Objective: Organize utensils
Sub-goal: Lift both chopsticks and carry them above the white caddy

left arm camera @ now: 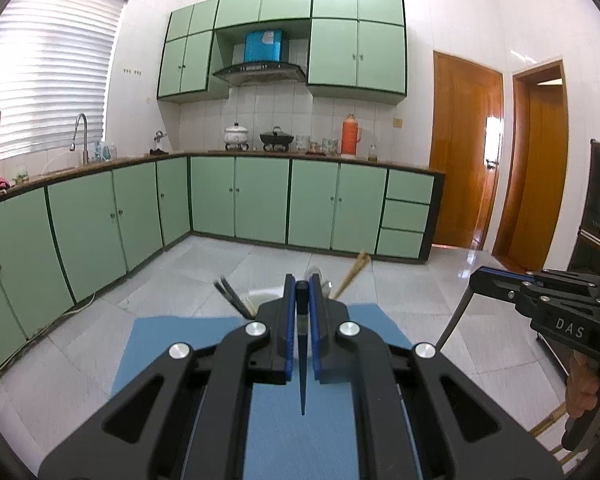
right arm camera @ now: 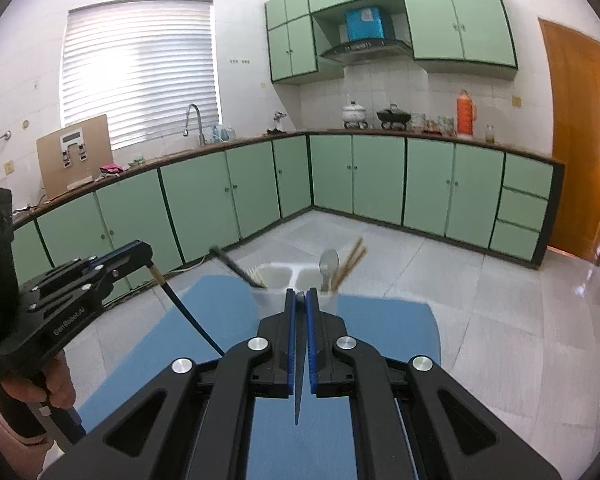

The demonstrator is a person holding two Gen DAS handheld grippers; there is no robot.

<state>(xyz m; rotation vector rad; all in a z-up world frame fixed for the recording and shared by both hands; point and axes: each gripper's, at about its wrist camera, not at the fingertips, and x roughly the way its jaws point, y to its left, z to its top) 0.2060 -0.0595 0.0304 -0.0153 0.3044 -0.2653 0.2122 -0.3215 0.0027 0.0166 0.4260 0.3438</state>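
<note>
Left tool (left arm camera: 302,292) clenched on a dark chopstick (right arm camera: 188,314); right tool (right arm camera: 300,300) clenched on a grey-handled utensil (left arm camera: 454,320), near the caddy (right arm camera: 278,280). Bodies read "GenRobot.AI" and "DAS".

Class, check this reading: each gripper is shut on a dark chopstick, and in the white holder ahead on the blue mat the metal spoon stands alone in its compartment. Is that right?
Not quite. The right wrist view shows the metal spoon sharing its compartment of the white holder with wooden chopsticks. The rest holds: left gripper and right gripper are each shut on a dark chopstick, above the blue mat.
</note>
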